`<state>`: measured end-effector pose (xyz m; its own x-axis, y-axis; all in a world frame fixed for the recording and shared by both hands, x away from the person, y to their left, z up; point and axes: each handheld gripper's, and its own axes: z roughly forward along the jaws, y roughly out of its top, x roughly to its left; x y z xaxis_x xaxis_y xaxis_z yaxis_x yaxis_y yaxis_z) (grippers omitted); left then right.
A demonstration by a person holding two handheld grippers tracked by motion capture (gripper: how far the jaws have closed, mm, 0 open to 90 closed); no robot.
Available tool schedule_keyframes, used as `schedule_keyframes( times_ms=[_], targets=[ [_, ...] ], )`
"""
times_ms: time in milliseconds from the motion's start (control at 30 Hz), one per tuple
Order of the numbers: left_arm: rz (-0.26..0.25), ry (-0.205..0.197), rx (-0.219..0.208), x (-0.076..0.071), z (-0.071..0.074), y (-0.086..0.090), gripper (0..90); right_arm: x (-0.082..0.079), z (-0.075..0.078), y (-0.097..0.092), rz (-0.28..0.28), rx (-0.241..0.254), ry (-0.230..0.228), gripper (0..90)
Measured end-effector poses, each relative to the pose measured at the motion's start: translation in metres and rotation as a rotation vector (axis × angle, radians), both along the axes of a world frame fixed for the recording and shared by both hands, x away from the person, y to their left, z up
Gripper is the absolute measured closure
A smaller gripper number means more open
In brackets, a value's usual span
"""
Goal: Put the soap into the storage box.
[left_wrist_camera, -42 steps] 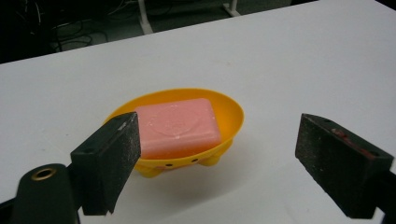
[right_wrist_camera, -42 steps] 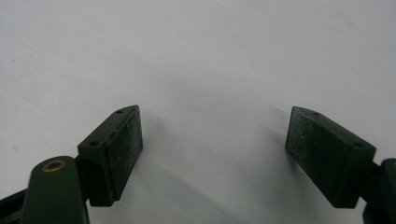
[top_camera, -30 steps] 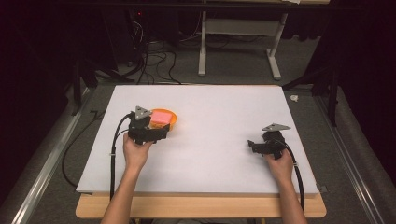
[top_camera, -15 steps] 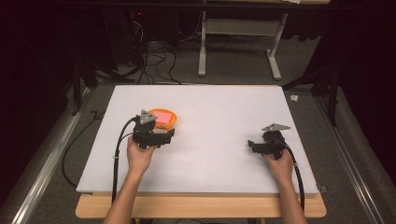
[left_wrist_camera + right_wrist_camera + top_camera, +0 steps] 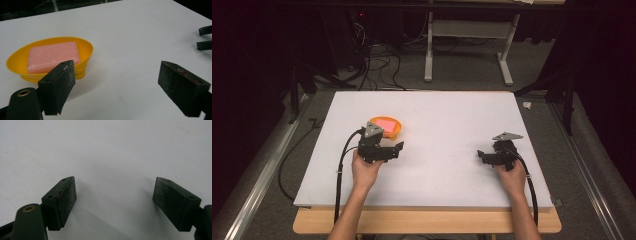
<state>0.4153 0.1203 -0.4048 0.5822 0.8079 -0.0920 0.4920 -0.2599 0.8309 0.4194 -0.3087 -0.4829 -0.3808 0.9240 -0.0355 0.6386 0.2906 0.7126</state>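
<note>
High view | one yellow dish | one pink soap | left tool, right tool: both spread, empty

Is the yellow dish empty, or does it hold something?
Not empty: the yellow oval plastic dish holds a pink rectangular soap bar lying flat inside.

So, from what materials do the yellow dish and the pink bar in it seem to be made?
The dish looks like moulded plastic: one even yellow, a smooth, faintly glossy rim. The bar is probably soap: matte, waxy pink with rounded edges and whitish scuffs.
</note>
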Motion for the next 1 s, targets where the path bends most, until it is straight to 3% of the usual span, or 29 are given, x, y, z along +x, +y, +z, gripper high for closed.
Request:
schedule_keyframes(
  times_ms=[600,1000],
  targets=[
    [-0.045,0.027,-0.002,-0.007,-0.01,-0.017,15.4,0.0,0.0,0.0,-0.001,-0.002,-0.001,19.4],
    [-0.057,0.084,-0.001,-0.005,-0.019,-0.026,15.6,0.0,0.0,0.0,0.001,-0.002,-0.002,19.4]
  ],
)
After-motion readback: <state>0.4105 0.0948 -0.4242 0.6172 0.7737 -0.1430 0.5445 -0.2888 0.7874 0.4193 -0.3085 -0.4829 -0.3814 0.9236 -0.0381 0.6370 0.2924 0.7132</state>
